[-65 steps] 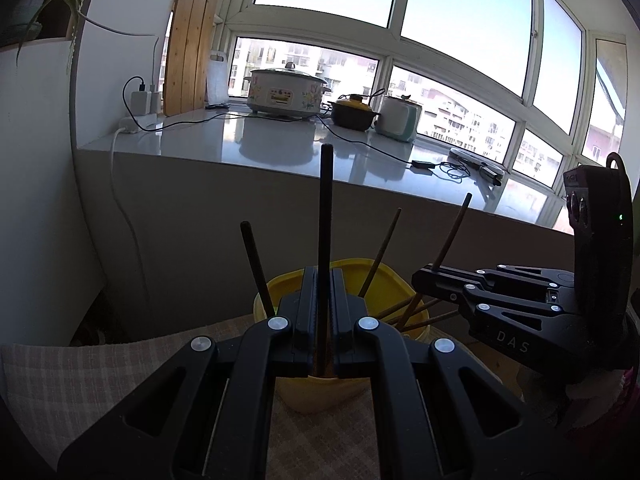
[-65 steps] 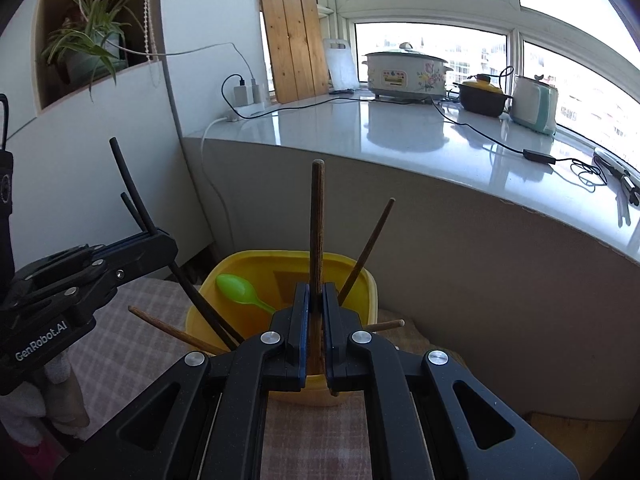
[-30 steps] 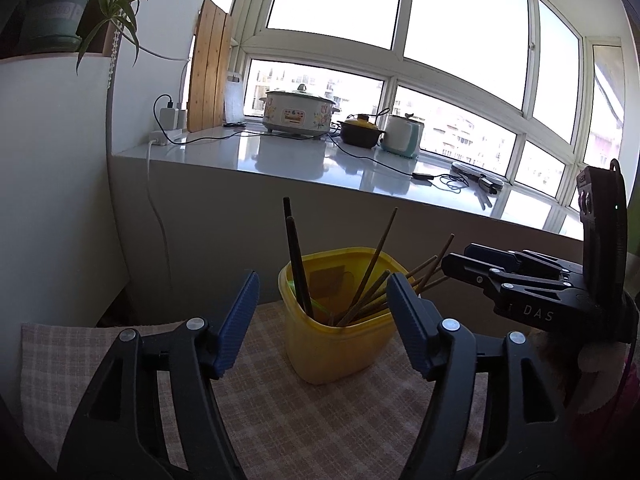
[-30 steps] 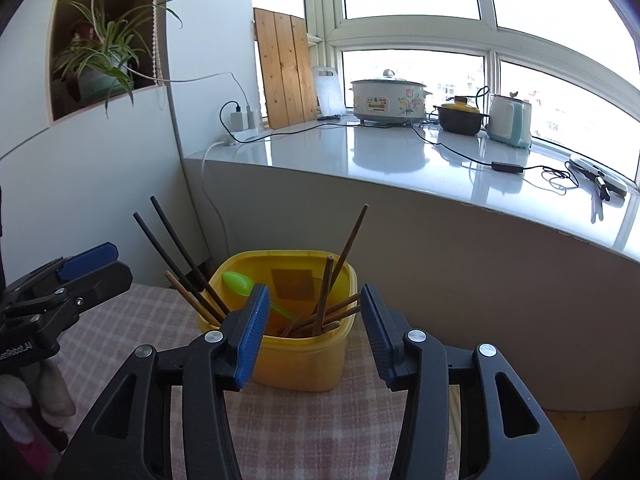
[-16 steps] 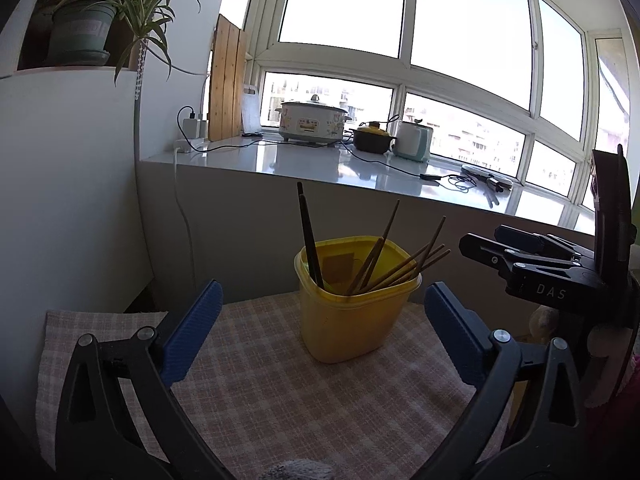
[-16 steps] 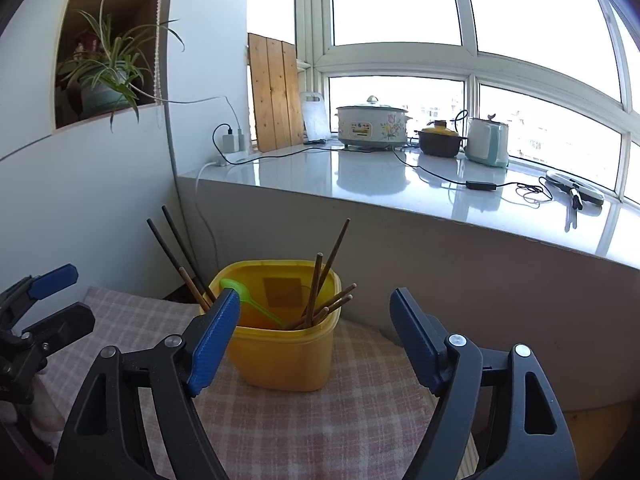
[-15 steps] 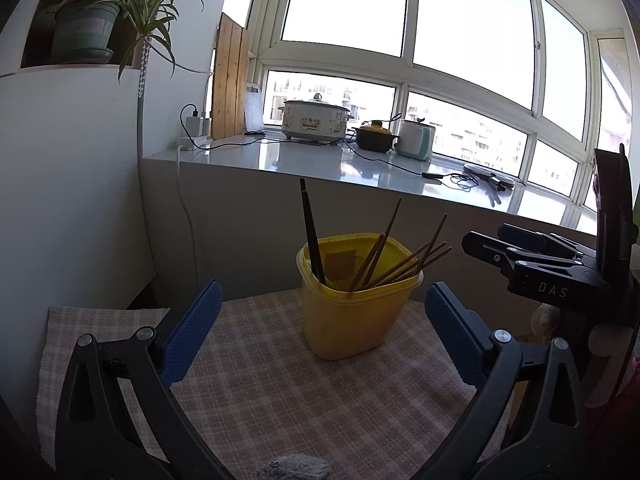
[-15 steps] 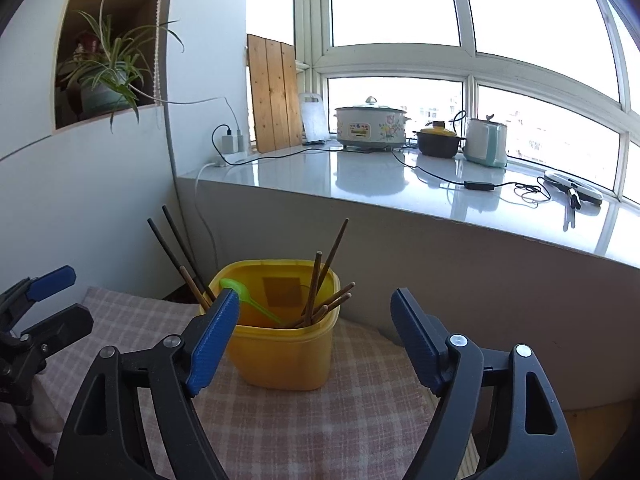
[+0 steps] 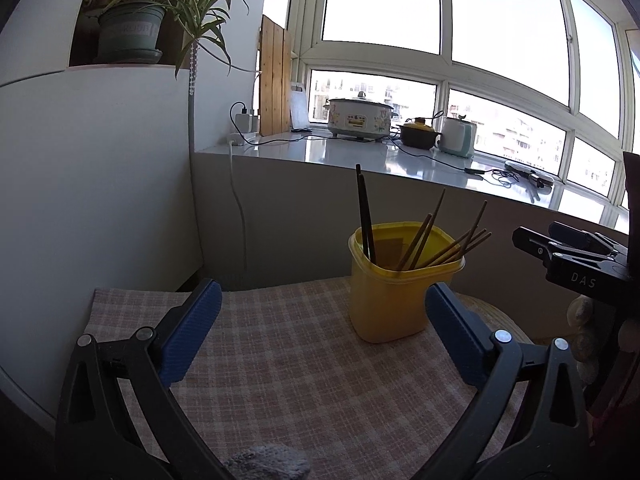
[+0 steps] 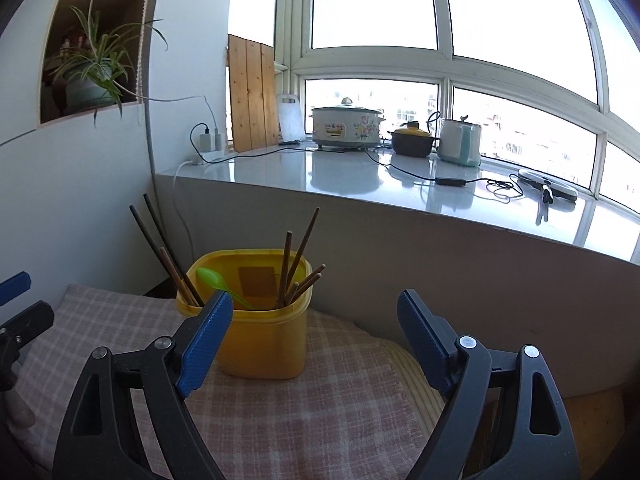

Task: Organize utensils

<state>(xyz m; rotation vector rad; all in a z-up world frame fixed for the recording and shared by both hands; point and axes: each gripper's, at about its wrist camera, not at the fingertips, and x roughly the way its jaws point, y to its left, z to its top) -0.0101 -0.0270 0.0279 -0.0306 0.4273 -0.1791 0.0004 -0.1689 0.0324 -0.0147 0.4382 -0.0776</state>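
A yellow tub (image 9: 396, 304) (image 10: 260, 344) stands on a checked cloth. Two dark chopsticks (image 9: 364, 216) (image 10: 156, 232) lean at its left side, and several brown chopsticks (image 9: 448, 240) (image 10: 296, 256) lean to the right. A green spoon (image 10: 214, 278) lies inside. My left gripper (image 9: 322, 292) is open, empty, and short of the tub. My right gripper (image 10: 315, 296) is also back from the tub, its jaws opening with nothing between them. In the left wrist view the right gripper (image 9: 560, 248) shows at the right edge; the left gripper (image 10: 20, 300) shows at the left edge of the right wrist view.
The checked cloth (image 9: 280, 360) covers the surface under the tub. Behind rises a grey ledge (image 10: 400, 184) with a cooker (image 10: 346, 126), a pot, a kettle and cables. A white wall and a potted plant (image 9: 128, 28) stand on the left. Something grey and fuzzy (image 9: 268, 464) lies near the front.
Each gripper was shut on a chopstick standing in the tub. Both let go, opened wide and drew back from the tub; the chopsticks now rest inside it.
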